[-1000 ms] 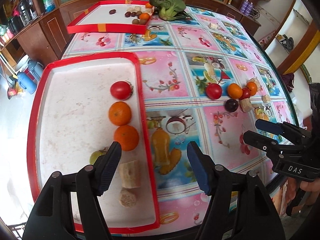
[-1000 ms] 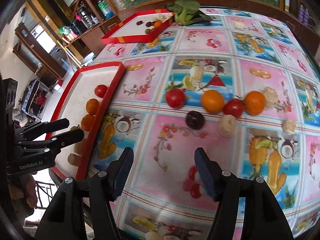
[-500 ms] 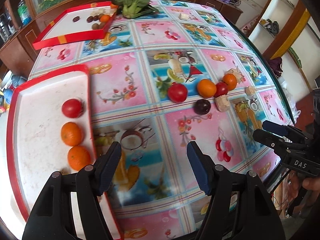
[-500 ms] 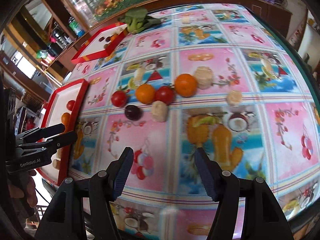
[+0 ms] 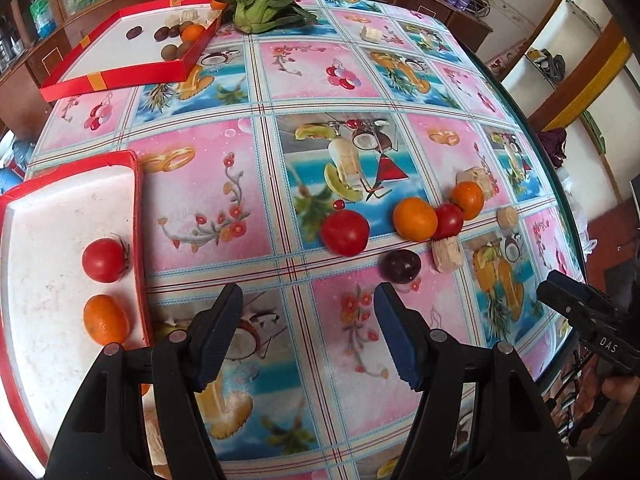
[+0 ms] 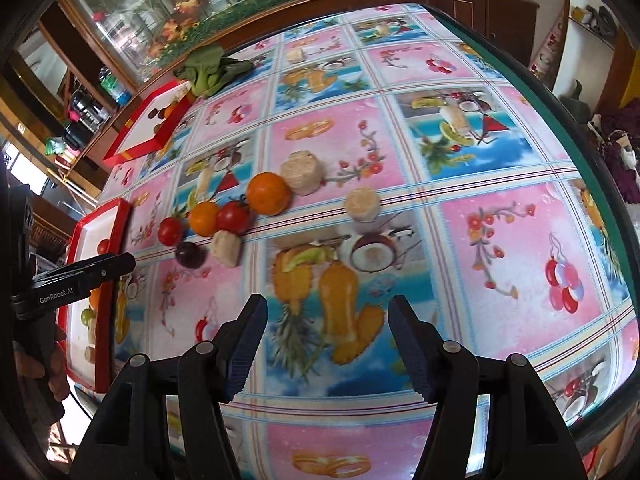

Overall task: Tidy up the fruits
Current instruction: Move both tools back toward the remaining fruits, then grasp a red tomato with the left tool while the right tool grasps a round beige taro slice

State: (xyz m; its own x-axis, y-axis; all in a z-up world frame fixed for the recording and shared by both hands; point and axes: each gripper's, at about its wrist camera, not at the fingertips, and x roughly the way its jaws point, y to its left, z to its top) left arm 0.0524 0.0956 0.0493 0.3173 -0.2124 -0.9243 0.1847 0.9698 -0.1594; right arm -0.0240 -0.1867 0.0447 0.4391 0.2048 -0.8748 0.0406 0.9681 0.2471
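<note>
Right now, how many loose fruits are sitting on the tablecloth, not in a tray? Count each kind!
Tomatoes: 2
Oranges: 2
Dark plum: 1
Pale peeled banana chunks: 3
Total: 8

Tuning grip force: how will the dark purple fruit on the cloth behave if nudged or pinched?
The dark purple fruit looks round and glossy, so it probably rolls and may slip in the jaws. It lies apart from the beige chunk, so a nudge may send it free.
</note>
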